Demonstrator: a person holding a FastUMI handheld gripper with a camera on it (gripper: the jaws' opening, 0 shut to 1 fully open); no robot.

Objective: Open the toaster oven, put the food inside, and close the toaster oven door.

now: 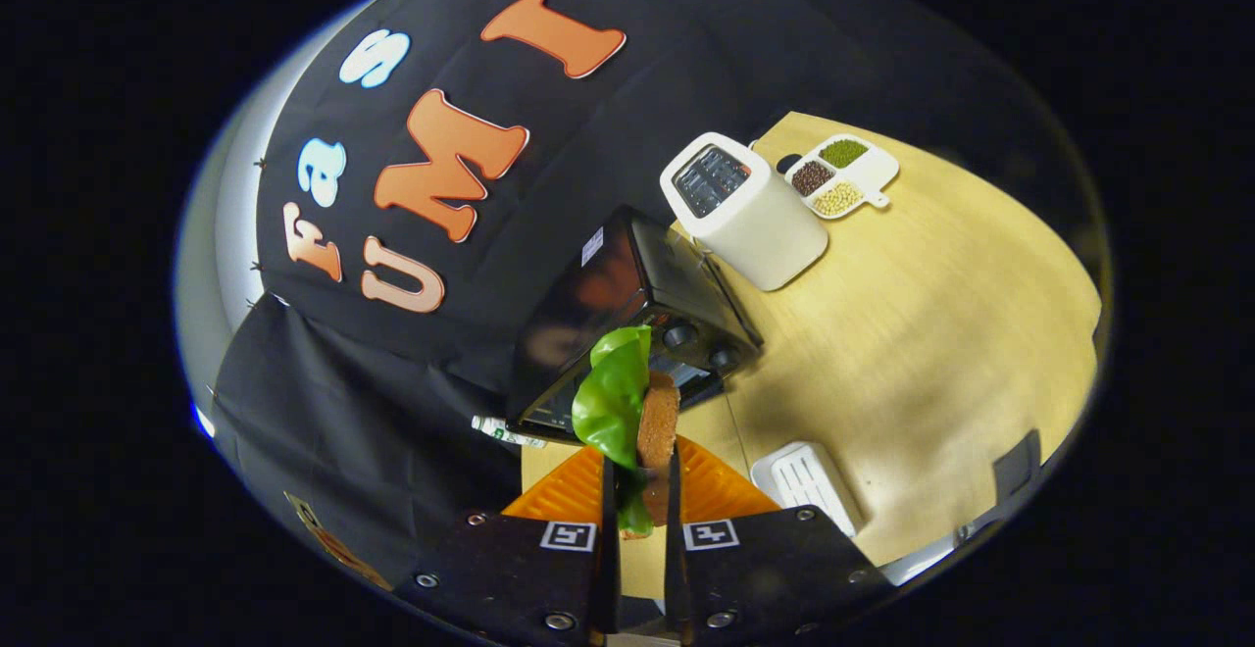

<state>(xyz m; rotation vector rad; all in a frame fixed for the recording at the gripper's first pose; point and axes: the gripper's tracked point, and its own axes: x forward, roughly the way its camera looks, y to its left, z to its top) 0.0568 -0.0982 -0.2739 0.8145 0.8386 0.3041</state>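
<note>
The wooden table carried everything, and the view onto it was strongly tilted. Largest on it was the black toaster oven, which lay straight ahead of the gripper and beyond the food, its long axis running crosswise to the fingers and its knobbed front turned toward them; whether its door stood open could not be told. Past the oven stood a white slot toaster, and beyond that a small divided dish of beans. Nearer, just beside the fingers, lay a white ribbed tray, and an orange ribbed mat lay beneath them. The gripper was clenched on the food, a brown patty with a green lettuce leaf, held upright between both fingers and rising in front of the oven's front. A small white label sat on the oven's top corner, too small to read.
</note>
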